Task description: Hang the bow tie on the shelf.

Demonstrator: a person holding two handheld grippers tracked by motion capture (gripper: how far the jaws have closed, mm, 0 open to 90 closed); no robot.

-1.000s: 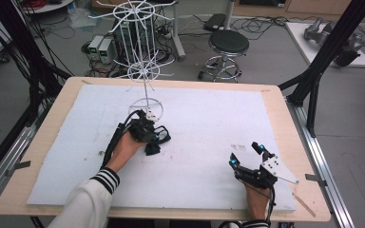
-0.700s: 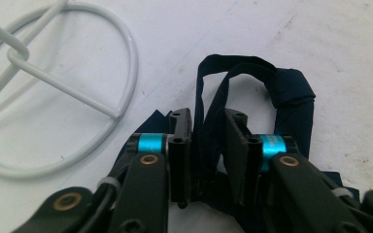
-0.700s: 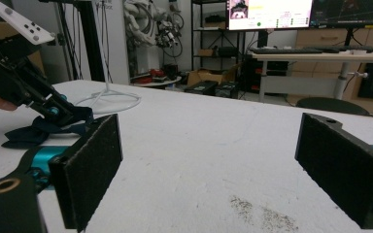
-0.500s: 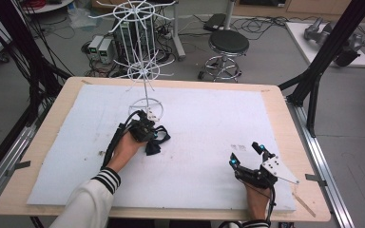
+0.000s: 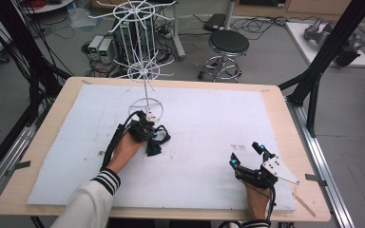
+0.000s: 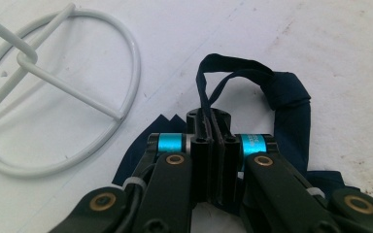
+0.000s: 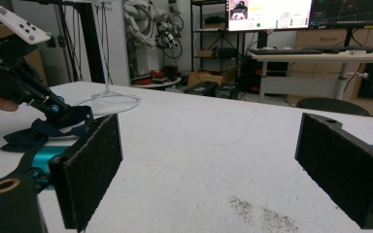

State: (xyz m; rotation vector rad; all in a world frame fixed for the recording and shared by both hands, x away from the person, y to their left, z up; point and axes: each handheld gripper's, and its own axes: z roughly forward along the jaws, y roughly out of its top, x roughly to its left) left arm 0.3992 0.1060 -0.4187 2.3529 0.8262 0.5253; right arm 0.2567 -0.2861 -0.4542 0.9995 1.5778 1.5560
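High view: left gripper [image 5: 147, 127] sits near the table [image 5: 38, 142] middle-left, clamped on a dark blue strap [image 5: 154, 142] lying on the white sheet [image 5: 209, 128], right beside the ring base of the white wire rack [image 5: 145, 71]. Right gripper [image 5: 247, 154] rests well apart at lower right, fingers spread, holding nothing. Looks like the strap is meant for a rack arm; to do that well, lift w/ the grip kept firm, let the loop hang open, steer clear of the base ring before rising to an arm.

Left gripper view: shows what the high view can't, i.e. the fingers [image 6: 201, 145] are pressed together on a thin doubled cord of the strap [image 6: 281, 92], w/ a loop standing up just past the tips. Rack base ring [image 6: 126, 63] is close at left, not touching the cloth. Grip is narrow, so a tug could slip it.

Right gripper view: own fingers [image 7: 90, 165] wide apart, bare table between. Far left, the left gripper [image 7: 53, 109] w/ the strap [image 7: 26, 136] seen side-on, low on the sheet.
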